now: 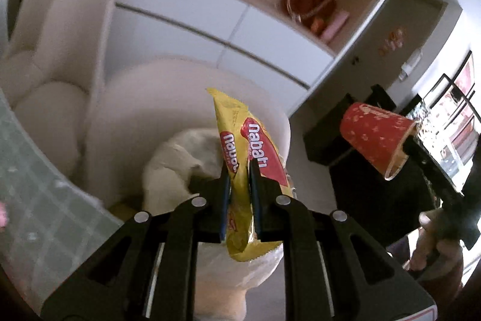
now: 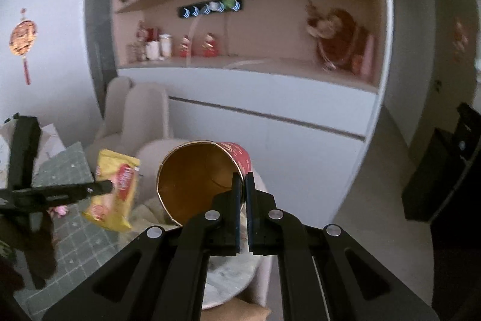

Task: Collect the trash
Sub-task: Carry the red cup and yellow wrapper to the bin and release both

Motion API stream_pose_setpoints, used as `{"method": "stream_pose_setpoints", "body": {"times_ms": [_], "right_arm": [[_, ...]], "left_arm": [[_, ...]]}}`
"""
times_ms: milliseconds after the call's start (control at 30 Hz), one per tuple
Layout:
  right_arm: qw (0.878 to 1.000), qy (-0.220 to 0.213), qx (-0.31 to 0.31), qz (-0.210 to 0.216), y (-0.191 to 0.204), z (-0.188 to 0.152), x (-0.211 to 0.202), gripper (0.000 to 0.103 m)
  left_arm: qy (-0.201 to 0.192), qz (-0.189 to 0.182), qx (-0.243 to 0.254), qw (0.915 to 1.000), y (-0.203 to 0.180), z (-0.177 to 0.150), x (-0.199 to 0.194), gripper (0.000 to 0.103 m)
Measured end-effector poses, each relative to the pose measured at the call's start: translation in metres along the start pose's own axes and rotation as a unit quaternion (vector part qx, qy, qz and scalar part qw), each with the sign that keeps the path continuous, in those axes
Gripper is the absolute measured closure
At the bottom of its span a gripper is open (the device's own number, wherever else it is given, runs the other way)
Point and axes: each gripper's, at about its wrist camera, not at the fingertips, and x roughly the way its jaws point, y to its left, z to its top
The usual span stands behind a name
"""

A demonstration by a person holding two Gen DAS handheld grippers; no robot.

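- Two grippers show. The left gripper [image 1: 239,167], at lower centre of its own view, is clenched on one yellow Nabati wafer wrapper [image 1: 240,146]; in the right wrist view it enters from the left edge [image 2: 103,186] with the wrapper [image 2: 115,188] hanging from its tip.
- The right gripper [image 2: 243,185], at lower centre of its view, pinches the rim of one red paper cup [image 2: 198,179]. The cup is tilted with its mouth toward the camera, and its gold-brown inside looks empty.
- In the left wrist view that cup [image 1: 375,137] hangs in the air at mid right, mouth toward the lower right.
- One hand [image 1: 433,242] shows at the lower right edge there, gripping a black handle.
- Below the wrapper sits one cream armchair [image 1: 156,98] with a crumpled pale cloth [image 1: 177,161] on it; a second cream chair [image 1: 57,29] stands at upper left.
- One green gridded table top [image 1: 39,200] fills the lower left.
- One wall shelf unit [image 2: 258,62] across the top holds several red figurines, blurred, and one larger red-and-brown ornament [image 2: 336,41] at its right end.
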Motion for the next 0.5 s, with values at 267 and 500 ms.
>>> {"method": "stream_pose_setpoints", "body": {"times_ms": [267,500], "right_arm": [[0.999,0.031,-0.011,0.021,0.013,-0.005,0.036,0.098],[0.991,0.082,-0.088,0.061,0.072,-0.035,0.099,0.098]], "left_arm": [[0.036,0.024,-0.029,0.9986,0.020,-0.008,0.029,0.057],[-0.014,0.077,-0.049,0.9957,0.055,-0.017,-0.036,0.055]]}}
